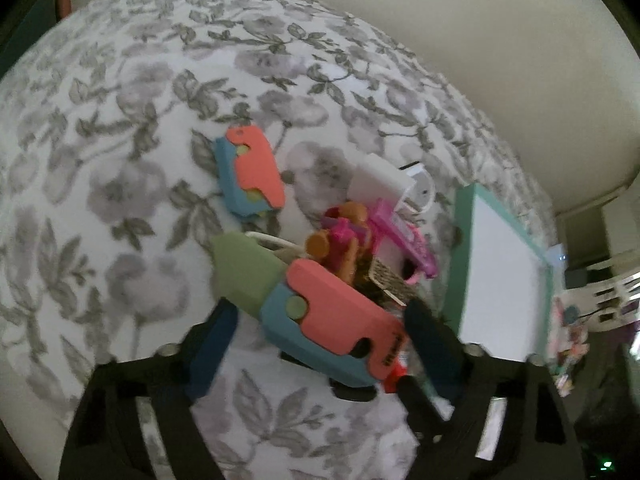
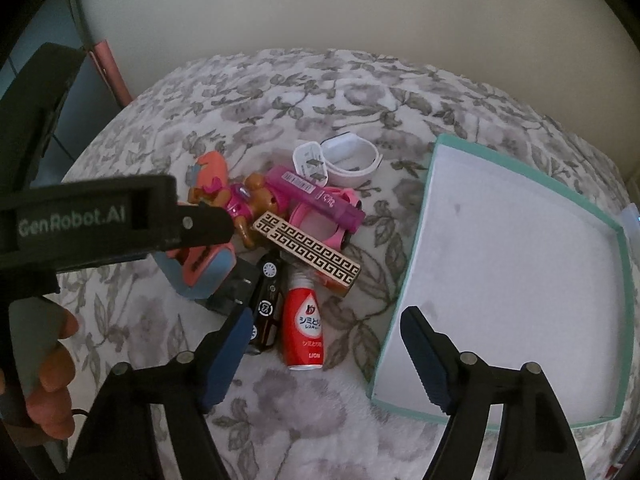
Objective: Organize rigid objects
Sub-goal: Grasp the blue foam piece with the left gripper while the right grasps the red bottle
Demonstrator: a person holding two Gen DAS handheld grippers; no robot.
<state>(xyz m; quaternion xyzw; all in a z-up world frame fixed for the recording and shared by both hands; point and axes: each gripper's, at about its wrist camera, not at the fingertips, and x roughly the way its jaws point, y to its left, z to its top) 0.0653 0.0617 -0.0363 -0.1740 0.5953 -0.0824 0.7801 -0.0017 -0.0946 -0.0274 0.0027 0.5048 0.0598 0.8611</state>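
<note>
- Nearest the left wrist camera, the left gripper (image 1: 316, 344) straddles the handle of a coral-and-blue toy knife with a green blade (image 1: 320, 312); both jaws stand clear of its sides, so it is open around the toy and not yet gripping.
- Low in the right wrist view, the right gripper (image 2: 326, 344) hangs open just above a red stain-remover bottle (image 2: 305, 322), which lies between its fingers without being touched; a black charger (image 2: 265, 304) lies against the bottle's left side.
- Behind those sits the rest of the pile on the floral blanket (image 2: 280, 408): a brown-and-pink toy figure (image 2: 240, 200), a magenta tube (image 2: 316, 200) across a pink ring-shaped piece (image 2: 320, 236), a key-patterned flat bar (image 2: 308, 256), a white plug adapter (image 2: 310, 162) and a white band (image 2: 352, 158).
- A second, folded coral-and-blue toy knife (image 1: 250, 172) lies apart from the heap on the blanket.
- Right of the pile, the teal-edged box (image 2: 436, 184) is open and holds nothing.
- Judging by the bare box and the untouched heap, sorting has barely begun: nothing is put away, and every item remains to be moved, presumably into that box.
</note>
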